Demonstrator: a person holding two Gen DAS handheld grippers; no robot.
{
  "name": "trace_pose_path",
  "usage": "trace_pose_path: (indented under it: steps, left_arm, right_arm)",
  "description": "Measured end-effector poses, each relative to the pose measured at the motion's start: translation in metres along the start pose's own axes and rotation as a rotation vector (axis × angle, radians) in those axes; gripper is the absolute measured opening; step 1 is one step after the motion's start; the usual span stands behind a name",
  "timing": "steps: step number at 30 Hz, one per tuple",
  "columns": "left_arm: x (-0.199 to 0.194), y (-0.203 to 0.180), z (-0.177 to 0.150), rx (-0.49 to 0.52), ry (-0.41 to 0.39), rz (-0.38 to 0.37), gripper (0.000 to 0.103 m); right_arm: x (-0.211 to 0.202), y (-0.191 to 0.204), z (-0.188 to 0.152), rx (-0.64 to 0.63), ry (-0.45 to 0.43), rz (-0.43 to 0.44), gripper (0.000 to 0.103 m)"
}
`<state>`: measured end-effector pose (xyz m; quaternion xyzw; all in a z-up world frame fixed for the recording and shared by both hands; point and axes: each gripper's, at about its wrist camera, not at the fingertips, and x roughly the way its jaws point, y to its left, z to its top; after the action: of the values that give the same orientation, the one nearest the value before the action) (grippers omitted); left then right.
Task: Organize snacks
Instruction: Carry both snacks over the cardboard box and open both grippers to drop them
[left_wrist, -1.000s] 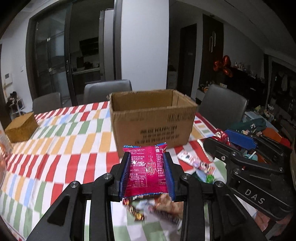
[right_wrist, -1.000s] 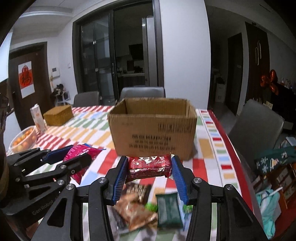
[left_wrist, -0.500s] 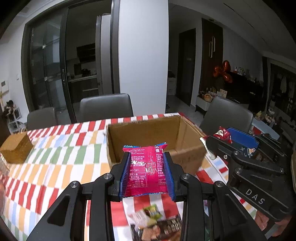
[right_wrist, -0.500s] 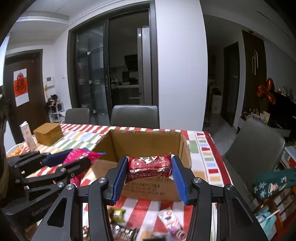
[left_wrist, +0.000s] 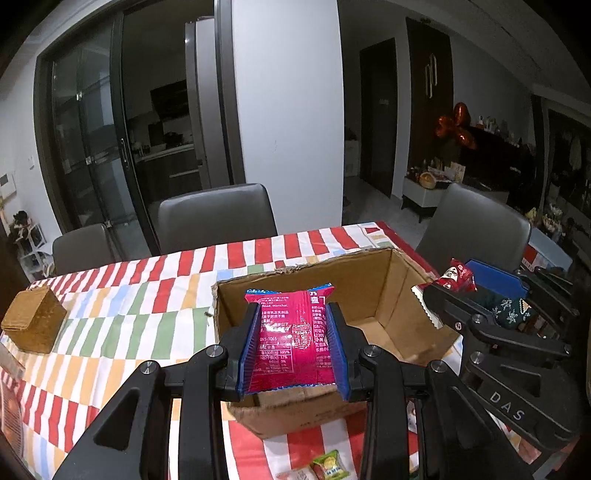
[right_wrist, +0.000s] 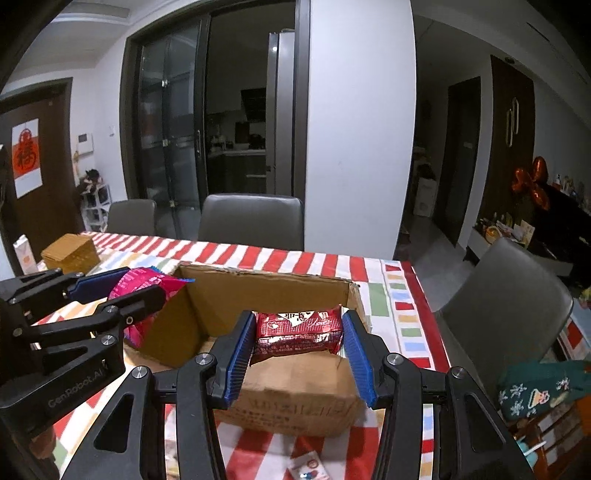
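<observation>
Mid-delivery: left hand-held gripper (left_wrist: 291, 350) clenching pink packet (left_wrist: 290, 343), right hand-held gripper (right_wrist: 297, 345) clenching red packet (right_wrist: 298, 330), both over open cardboard box (left_wrist: 373, 291) on desk (left_wrist: 122, 314); next, probably lowering and releasing inside

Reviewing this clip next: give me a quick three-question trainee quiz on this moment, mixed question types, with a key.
1. True or false: the cardboard box already has snacks lying inside it.
2. Which gripper holds the pink packet? A) left B) right C) neither
3. Fill in: the right gripper is shut on a ___ packet.

Key: 1 false, the visible interior is bare cardboard. 2 A, the left gripper clamps it above the box's near wall. 3 red.
</observation>
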<state>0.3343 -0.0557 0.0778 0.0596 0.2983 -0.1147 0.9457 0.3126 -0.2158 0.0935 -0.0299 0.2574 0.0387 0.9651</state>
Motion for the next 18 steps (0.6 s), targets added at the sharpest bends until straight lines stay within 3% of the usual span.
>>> trace_pose_path:
  steps: [6,18]
  left_arm:
    - [-0.001,0.001,0.006,0.005,-0.003,0.029,0.047]
    - [-0.053,-0.009,-0.02,0.071,-0.058,0.086,0.069]
  right_arm:
    - [0.01,-0.006,0.008,0.022,0.015,-0.004,0.059]
    - [-0.036,-0.002,-0.011,0.011,-0.029,0.022,0.06]
